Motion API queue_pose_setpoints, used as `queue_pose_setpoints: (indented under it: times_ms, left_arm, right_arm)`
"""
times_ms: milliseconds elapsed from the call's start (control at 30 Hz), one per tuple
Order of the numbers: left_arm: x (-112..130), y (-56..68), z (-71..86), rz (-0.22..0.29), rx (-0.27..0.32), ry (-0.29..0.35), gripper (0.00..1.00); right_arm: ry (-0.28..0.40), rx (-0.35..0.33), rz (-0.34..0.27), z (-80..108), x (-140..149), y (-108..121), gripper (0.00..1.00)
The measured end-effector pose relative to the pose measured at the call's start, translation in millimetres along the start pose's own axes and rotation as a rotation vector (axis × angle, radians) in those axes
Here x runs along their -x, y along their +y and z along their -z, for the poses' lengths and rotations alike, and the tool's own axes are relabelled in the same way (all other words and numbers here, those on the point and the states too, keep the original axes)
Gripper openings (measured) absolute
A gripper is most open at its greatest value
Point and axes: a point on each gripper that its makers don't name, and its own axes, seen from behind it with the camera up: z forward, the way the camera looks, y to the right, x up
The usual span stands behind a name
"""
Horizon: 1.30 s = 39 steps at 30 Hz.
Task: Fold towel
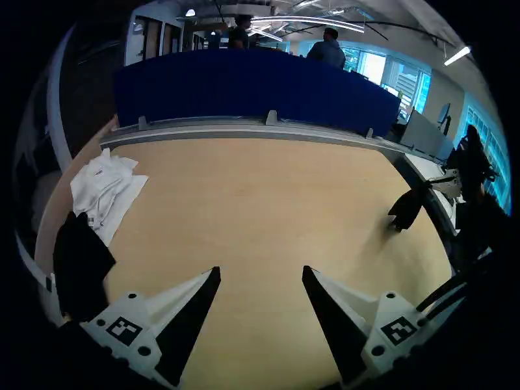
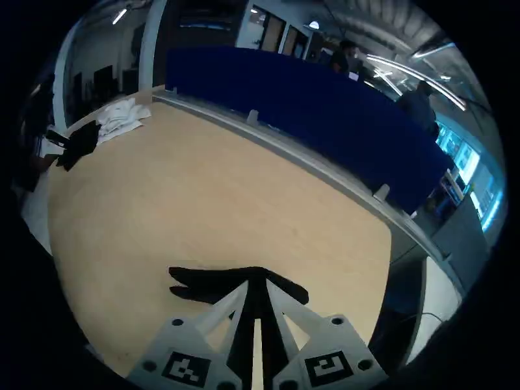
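Towel (image 2: 201,279): black cloth, bottom centre of the right gripper view, pinched at the tips of the right gripper (image 2: 258,283). Both fingers are clamped on it, jaws almost together. In the left gripper view the same cloth hangs at right of frame, low end at or just above the table (image 1: 260,195); too dark to say whether it touches.

Handling: soft, light, no stiffness. It droops from whatever point is held and bunches up. It shouldn't slip much in the pads, but a one-point hold gives no control of its shape. Best to take hold at two adjacent corners or along one hem, then spread it flat before any fold. I can't make out corners in that dark bundle, probably a mid-edge grab.

Left gripper (image 1: 260,273): spread wide, nothing between the fingers, bottom of its own view over bare table, well apart from the towel.

Elsewhere: white pile (image 1: 101,185) at upper left of the table and a dark cloth (image 1: 78,260) just below it at the left edge, both far from the towel. Blue partition (image 1: 260,91) runs along the far edge.
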Motion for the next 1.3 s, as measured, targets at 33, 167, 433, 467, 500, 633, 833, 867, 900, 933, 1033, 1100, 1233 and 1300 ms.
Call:
queue_pose_setpoints:
  times_ms: [33,167,433,467,500,633,833,867,900,933,1033,1100,1233,1300]
  left_arm:
    - [0,-0.3,0.1,0.001,-0.001,0.000,0.94]
    - [0,-2.2,0.6,0.003,-0.005,0.000,0.93]
    - [2,-7.4,1.6,0.010,-0.015,0.001,0.93]
    - [2,-8.0,1.7,0.011,-0.016,0.001,0.93]
    - [2,-8.3,1.5,0.012,-0.017,0.000,0.93]
    - [3,-8.9,1.3,0.014,-0.019,0.000,0.93]
    - [1,-9.3,1.4,0.013,-0.023,0.000,0.94]
    - [1,-9.5,1.4,0.013,-0.024,0.000,0.94]
    - [1,-9.8,1.4,0.014,-0.026,0.001,0.93]
    - [1,-10.1,1.4,0.015,-0.027,0.002,0.93]
    - [1,-10.9,1.1,0.017,-0.029,0.001,0.93]
    - [1,-11.3,0.7,0.017,-0.031,-0.001,0.93]
    - [3,-11.7,-0.5,0.015,-0.037,-0.004,0.94]
    - [3,-11.0,-1.3,0.013,-0.038,-0.005,0.93]
  right_arm:
    - [0.003,0.000,0.000,-0.9,-2,1,0.04]
    - [0.010,-0.004,-0.001,-5.6,-8,1,0.04]
    - [0.009,-0.013,0.007,-12.2,-10,-3,0.04]
    - [0.008,-0.014,0.008,-13.0,-10,-3,0.04]
    - [0.008,-0.014,0.008,-13.8,-10,-4,0.04]
    - [0.007,-0.017,0.010,-17.2,-10,-5,0.04]
    - [0.009,-0.020,0.010,-19.9,-9,-5,0.04]
    - [0.009,-0.021,0.011,-20.2,-8,-5,0.04]
    - [0.008,-0.021,0.011,-20.6,-6,-5,0.04]
    - [0.007,-0.021,0.011,-21.2,-3,-6,0.04]
    - [0.005,-0.021,0.004,-23.3,7,-5,0.04]
    - [0.003,-0.020,-0.007,-24.7,16,-5,0.04]
    - [-0.003,-0.022,-0.038,-25.7,38,-5,0.04]
    - [-0.012,-0.023,-0.053,-25.8,50,-5,0.04]
